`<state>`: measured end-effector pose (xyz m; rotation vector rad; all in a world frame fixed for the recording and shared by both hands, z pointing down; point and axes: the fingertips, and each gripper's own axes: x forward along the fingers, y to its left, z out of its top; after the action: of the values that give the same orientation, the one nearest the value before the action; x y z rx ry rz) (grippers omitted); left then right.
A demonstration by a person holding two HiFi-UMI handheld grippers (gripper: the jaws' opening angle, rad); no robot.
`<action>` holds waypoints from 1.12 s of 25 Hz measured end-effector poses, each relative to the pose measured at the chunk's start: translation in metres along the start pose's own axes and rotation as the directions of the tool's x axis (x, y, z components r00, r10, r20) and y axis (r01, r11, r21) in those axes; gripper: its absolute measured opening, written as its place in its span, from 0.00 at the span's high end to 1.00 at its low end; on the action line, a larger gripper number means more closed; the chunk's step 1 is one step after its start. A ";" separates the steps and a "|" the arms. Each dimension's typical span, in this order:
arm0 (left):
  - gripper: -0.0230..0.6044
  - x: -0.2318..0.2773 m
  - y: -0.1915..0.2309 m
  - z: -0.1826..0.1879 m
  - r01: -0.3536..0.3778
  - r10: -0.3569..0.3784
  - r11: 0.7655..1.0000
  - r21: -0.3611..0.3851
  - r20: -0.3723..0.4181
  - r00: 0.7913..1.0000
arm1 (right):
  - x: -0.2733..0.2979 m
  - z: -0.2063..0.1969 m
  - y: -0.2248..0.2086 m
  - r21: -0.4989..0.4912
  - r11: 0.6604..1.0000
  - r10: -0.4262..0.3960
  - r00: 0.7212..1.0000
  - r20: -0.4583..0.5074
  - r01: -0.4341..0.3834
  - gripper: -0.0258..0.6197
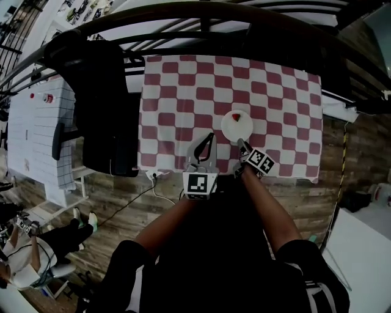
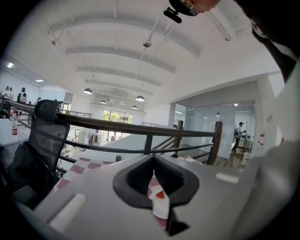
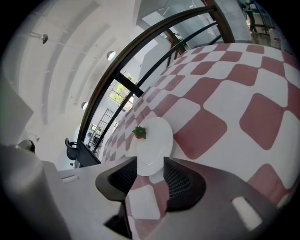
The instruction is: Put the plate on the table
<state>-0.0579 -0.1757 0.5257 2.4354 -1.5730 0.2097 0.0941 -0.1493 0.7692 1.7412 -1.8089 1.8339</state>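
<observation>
A white plate [image 1: 237, 126] with a strawberry [image 1: 236, 116] on it lies on the red-and-white checked tablecloth [image 1: 183, 92], near the table's front edge. In the right gripper view the plate [image 3: 153, 140] lies flat, its strawberry [image 3: 139, 132] at the far left side. My right gripper [image 3: 150, 165] is open at the plate's near rim, and its pads do not touch the rim. In the head view the right gripper [image 1: 243, 147] sits just in front of the plate. My left gripper [image 1: 209, 138] hovers to the plate's left, shut and empty, and a sliver of the plate [image 2: 162, 202] shows through its jaws.
A black chair draped with dark cloth [image 1: 101, 104] stands at the table's left side. A dark railing [image 1: 201, 18] runs behind the table. A white table [image 1: 36, 134] stands further left. A cable and power strip [image 1: 153, 177] lie on the wooden floor by the table's front edge.
</observation>
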 end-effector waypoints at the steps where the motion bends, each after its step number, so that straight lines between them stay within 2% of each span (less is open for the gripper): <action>1: 0.95 -0.001 -0.003 0.000 0.013 -0.013 1.000 0.003 0.001 1.000 | -0.004 -0.001 0.004 -0.017 1.000 0.009 1.000 0.000 -0.009 0.69; 8: 0.95 -0.009 -0.021 0.003 0.102 -0.102 0.995 0.012 0.015 0.995 | -0.047 -0.006 0.062 -0.187 0.975 0.134 0.990 0.048 -0.123 0.76; 11: 0.95 -0.020 -0.023 0.006 0.117 -0.118 0.992 0.054 0.009 0.993 | -0.073 -0.013 0.090 -0.188 0.965 0.196 0.978 0.069 -0.181 0.77; 13: 0.95 -0.027 -0.027 0.007 0.130 -0.131 0.990 0.046 0.010 0.991 | -0.091 -0.014 0.104 -0.177 0.963 0.224 0.969 0.102 -0.204 0.78; 15: 0.95 -0.033 -0.034 0.007 0.150 -0.150 0.989 0.022 0.009 0.989 | -0.110 -0.009 0.111 -0.191 0.963 0.220 0.962 0.161 -0.189 0.82; 18: 0.95 -0.045 -0.045 0.005 0.176 -0.176 0.984 0.010 0.013 0.984 | -0.142 0.001 0.123 -0.249 0.960 0.192 0.945 0.265 -0.126 0.95; 20: 0.95 -0.053 -0.051 0.010 0.184 -0.184 0.983 0.011 0.020 0.983 | -0.161 0.003 0.137 -0.303 0.947 0.204 0.932 0.300 -0.110 0.96; 24: 0.95 -0.063 -0.070 0.019 0.225 -0.226 0.974 0.030 0.057 0.972 | -0.192 0.001 0.165 -0.449 0.891 0.246 0.906 0.346 -0.070 0.96; 28: 0.95 -0.075 -0.089 0.020 0.260 -0.264 0.963 0.069 0.047 0.963 | -0.215 -0.006 0.172 -0.546 0.838 0.267 0.892 0.365 -0.027 0.96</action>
<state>-0.0078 -0.0800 0.4770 2.6866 -1.2620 0.1463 0.0549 -0.0643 0.5099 1.8956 -2.3705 0.8505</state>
